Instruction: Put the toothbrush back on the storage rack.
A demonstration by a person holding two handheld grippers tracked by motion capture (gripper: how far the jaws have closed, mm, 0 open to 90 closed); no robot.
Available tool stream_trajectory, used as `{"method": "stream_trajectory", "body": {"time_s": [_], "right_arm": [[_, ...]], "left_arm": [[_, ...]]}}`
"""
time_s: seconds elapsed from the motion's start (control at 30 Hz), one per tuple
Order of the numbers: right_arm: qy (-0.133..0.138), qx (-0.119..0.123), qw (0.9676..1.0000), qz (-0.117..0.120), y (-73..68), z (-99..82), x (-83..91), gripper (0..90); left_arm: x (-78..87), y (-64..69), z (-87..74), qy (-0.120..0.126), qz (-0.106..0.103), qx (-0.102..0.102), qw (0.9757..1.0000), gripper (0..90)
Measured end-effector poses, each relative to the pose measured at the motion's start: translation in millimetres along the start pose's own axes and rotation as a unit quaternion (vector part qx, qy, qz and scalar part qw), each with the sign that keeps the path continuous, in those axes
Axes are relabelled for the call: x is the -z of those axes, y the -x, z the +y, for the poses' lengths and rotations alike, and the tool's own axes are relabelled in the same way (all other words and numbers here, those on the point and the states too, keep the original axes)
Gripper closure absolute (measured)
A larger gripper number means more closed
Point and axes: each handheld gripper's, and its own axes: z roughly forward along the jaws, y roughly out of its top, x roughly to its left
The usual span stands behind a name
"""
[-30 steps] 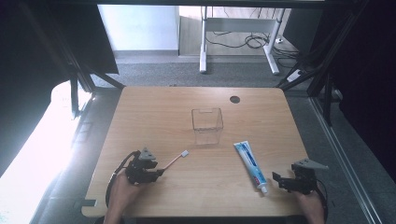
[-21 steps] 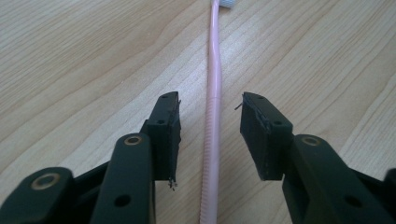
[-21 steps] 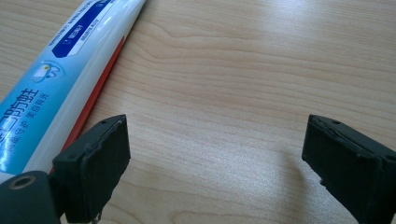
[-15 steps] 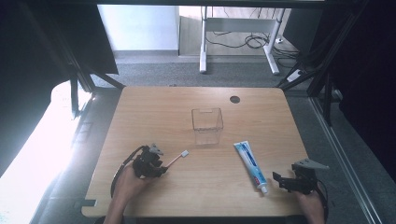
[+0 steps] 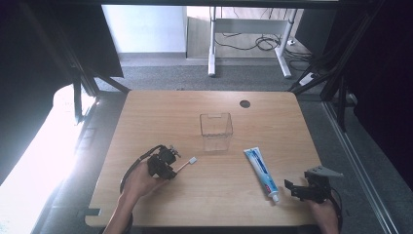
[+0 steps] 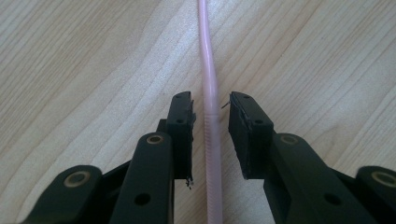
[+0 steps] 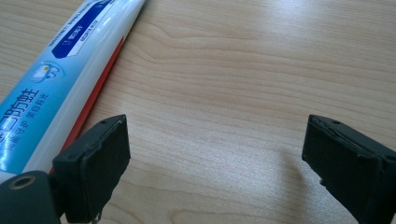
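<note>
A pink toothbrush [image 5: 189,162] lies on the wooden table [image 5: 160,112], its white head pointing right. My left gripper [image 5: 170,165] sits over the handle. In the left gripper view the handle [image 6: 208,70] runs between the two jaws of my left gripper [image 6: 211,105] with a thin gap on each side. The jaws have just been closing around it, and the pads do not press on it. A blue and white toothpaste tube [image 5: 260,171] lies at the right. Beside its cap end my right gripper [image 5: 293,187] rests open, with bare wood between its jaws [image 7: 217,140] and the tube [image 7: 60,70] off to their left.
A clear square container [image 5: 215,130] stands in the middle of the table, beyond the toothbrush and the tube. A dark round hole [image 5: 245,104] sits near the far edge. A desk frame and cables stand on the floor behind the table.
My left gripper has slid right and a little away from the person, along the toothbrush handle, and covers more of it. The right gripper and the tube have kept still.
</note>
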Motion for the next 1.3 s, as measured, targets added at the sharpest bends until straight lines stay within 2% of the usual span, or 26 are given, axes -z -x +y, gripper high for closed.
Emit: {"method": "stream_trajectory", "body": {"time_s": [0.27,0.53,0.7,0.87,1.03,1.3], "right_arm": [[0.001,-0.001,1.0000,0.000,0.4,-0.1,0.3,7.5],[0.001,-0.002,1.0000,0.000,0.5,-0.1,0.5,7.5],[0.001,-0.002,1.0000,0.000,0.6,-0.1,0.4,7.6],[0.001,-0.002,1.0000,0.000,0.5,0.0,0.4,7.6],[0.002,-0.003,1.0000,0.000,0.8,-0.2,0.5,7.5],[0.000,-0.001,1.0000,0.000,0.4,0.0,0.0,7.5]], "left_arm": [[-5.5,-0.1,14.7,-0.048,0.000,0.006,0.9988,74.3],[-10.8,2.0,21.5,-0.074,0.004,0.004,0.9972,82.5],[-11.3,2.6,24.4,-0.087,0.008,0.003,0.9962,83.1],[-11.9,2.3,25.1,-0.080,0.008,0.012,0.9967,84.0],[-10.4,-3.3,21.7,-0.055,-0.027,0.018,0.9980,83.9],[-0.3,-9.4,16.3,-0.017,-0.037,0.030,0.9987,84.0]]}}
